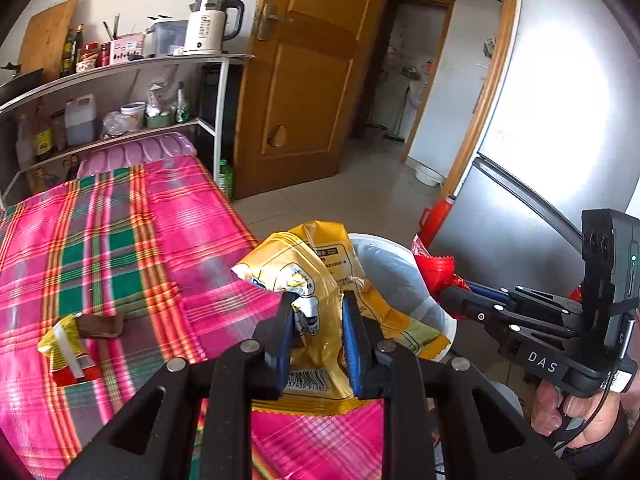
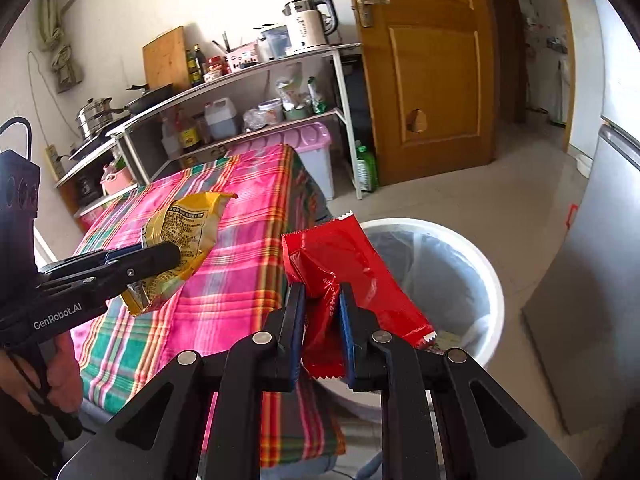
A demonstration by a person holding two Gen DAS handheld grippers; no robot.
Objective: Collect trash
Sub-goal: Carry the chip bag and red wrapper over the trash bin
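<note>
My left gripper [image 1: 316, 308] is shut on a yellow snack bag [image 1: 304, 276] and holds it above the edge of the pink plaid table [image 1: 120, 240], beside the white trash bin [image 1: 400, 276]. The bag also shows in the right wrist view [image 2: 180, 244], with the left gripper [image 2: 160, 258] on it. My right gripper [image 2: 320, 300] is shut on a red wrapper [image 2: 340, 268] and holds it over the near rim of the bin [image 2: 440, 276]. The right gripper [image 1: 452, 298] shows in the left view with the red wrapper [image 1: 434, 272]. A yellow-and-red wrapper [image 1: 66, 348] and a brown packet [image 1: 100, 326] lie on the table.
A white shelf rack [image 1: 120, 92] with bottles, boxes and a kettle [image 1: 208, 24] stands behind the table. A wooden door [image 1: 304, 80] stands open beyond it. A silver fridge [image 1: 540, 140] is on the right of the bin. The floor is tiled.
</note>
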